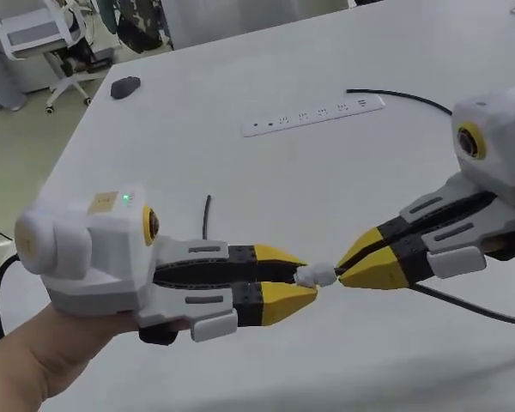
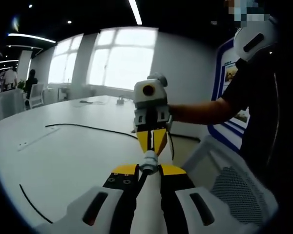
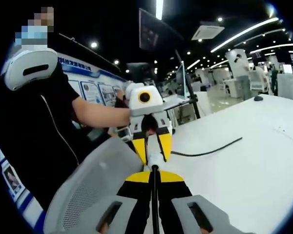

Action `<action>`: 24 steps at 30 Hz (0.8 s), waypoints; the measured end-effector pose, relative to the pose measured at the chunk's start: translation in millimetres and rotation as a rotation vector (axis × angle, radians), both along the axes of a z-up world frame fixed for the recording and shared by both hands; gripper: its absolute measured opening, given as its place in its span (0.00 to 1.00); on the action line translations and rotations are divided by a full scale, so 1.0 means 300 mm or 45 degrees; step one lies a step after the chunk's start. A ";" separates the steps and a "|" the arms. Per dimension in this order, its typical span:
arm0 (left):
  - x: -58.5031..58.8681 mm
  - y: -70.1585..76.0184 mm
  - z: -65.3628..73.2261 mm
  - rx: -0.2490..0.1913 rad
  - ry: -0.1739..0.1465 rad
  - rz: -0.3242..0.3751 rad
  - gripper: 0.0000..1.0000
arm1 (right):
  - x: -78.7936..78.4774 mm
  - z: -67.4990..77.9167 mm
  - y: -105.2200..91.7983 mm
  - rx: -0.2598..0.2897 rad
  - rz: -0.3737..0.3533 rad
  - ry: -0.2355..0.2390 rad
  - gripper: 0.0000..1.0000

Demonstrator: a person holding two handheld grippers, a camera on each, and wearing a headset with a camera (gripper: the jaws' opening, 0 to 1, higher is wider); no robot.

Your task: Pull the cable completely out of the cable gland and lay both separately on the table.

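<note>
Though the head view shows the cable gland [image 1: 316, 275] above the table [image 1: 266, 180] between left gripper [image 1: 306, 276] and right gripper [image 1: 343, 273], the left gripper view shows its jaws pinching it (white). Right gripper view: jaws clamp the black cable [image 3: 155, 202].

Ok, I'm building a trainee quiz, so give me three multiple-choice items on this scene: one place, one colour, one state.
1. Where is the power strip? A on the table's far side; B on the floor; C on a chair.
2. What colour is the gland? A red; B white; C green.
3. The gland is: A lying on the table; B held between left gripper and right gripper; C dropped on the floor.
Answers: 1 A, it lies beyond both grippers. 2 B, plainly white. 3 B, both sets of fingers meet at it, the right clamping the black cable.
</note>
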State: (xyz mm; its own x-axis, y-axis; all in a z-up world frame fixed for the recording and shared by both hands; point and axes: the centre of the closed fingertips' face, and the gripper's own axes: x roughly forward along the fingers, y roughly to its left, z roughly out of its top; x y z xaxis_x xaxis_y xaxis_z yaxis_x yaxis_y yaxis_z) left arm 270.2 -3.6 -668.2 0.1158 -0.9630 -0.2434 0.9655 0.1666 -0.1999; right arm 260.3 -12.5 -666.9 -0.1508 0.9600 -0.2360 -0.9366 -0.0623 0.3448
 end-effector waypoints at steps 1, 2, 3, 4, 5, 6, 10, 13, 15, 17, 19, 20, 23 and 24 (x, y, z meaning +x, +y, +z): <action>-0.002 -0.001 0.000 -0.004 0.011 -0.003 0.17 | -0.003 0.001 0.000 0.003 0.002 0.003 0.00; -0.002 -0.002 0.002 -0.011 0.018 -0.002 0.17 | -0.005 0.000 0.000 0.005 0.004 -0.001 0.00; 0.000 -0.003 0.007 -0.024 0.026 0.003 0.16 | -0.007 -0.002 0.001 0.003 0.004 -0.008 0.00; 0.002 -0.004 0.010 -0.034 0.038 0.008 0.16 | -0.008 -0.001 0.000 0.005 0.004 -0.006 0.00; 0.001 -0.003 0.008 -0.030 0.035 0.004 0.16 | -0.008 0.001 0.000 0.009 0.000 -0.009 0.00; 0.001 -0.004 0.008 -0.032 0.035 0.004 0.16 | -0.008 0.003 -0.001 0.013 -0.001 -0.014 0.00; -0.002 -0.008 0.008 -0.034 0.057 0.000 0.16 | -0.012 0.003 -0.002 0.018 -0.002 -0.011 0.00; -0.008 -0.008 0.004 -0.029 0.095 -0.003 0.16 | -0.020 0.000 -0.001 0.016 0.003 -0.015 0.00; -0.011 -0.009 0.003 -0.027 0.106 -0.004 0.16 | -0.022 0.000 -0.002 0.018 0.005 -0.017 0.00; -0.009 -0.011 0.004 -0.029 0.108 0.000 0.16 | -0.020 0.002 -0.002 0.023 0.001 -0.020 0.00; -0.009 -0.013 0.011 -0.041 0.081 -0.004 0.16 | -0.018 0.008 -0.005 0.037 -0.001 -0.019 0.00; -0.009 -0.014 0.012 -0.041 0.079 -0.003 0.16 | -0.016 0.009 -0.005 0.041 -0.004 -0.015 0.00; -0.006 -0.016 0.013 -0.045 0.091 0.002 0.16 | -0.015 0.012 -0.007 0.046 -0.003 -0.020 0.00; -0.006 -0.017 0.013 -0.046 0.093 0.003 0.16 | -0.015 0.013 -0.007 0.047 -0.003 -0.024 0.00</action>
State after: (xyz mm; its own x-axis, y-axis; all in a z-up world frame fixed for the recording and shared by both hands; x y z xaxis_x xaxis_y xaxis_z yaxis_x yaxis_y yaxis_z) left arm 268.5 -8.8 -664.3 0.1011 -0.9711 -0.2164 0.9477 0.1602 -0.2760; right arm 255.7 -14.6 -663.1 -0.1445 0.9685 -0.2028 -0.9430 -0.0727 0.3247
